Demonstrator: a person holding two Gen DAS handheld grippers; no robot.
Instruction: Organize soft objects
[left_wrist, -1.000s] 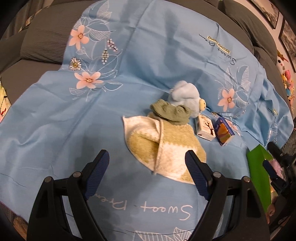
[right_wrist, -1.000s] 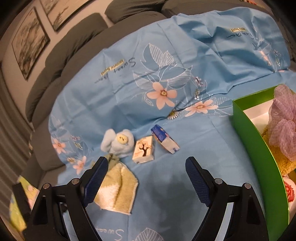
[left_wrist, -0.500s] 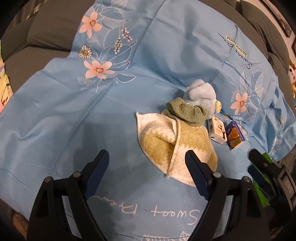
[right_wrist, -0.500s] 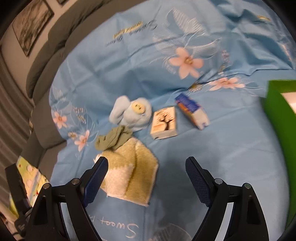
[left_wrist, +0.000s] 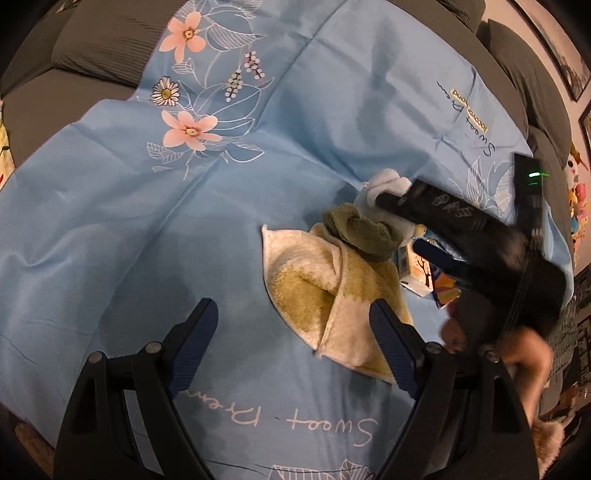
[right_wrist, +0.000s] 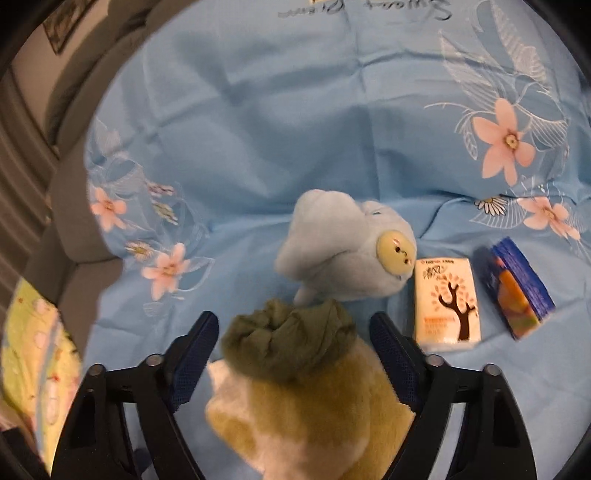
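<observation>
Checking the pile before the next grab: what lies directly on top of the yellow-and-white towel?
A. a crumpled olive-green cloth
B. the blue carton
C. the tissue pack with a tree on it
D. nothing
A: the olive-green cloth rests on the far edge of the towel; the tissue pack lies beside it on the sheet.

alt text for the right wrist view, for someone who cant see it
The right gripper is closing around a crumpled olive green cloth lying on a yellow and white towel. Beyond sit a pale blue plush toy, a tissue pack and a small blue box on a blue floral sheet.

Tissue pack (right_wrist: 447, 301), blue carton (right_wrist: 519, 288) (blurred, possibly juice).
</observation>
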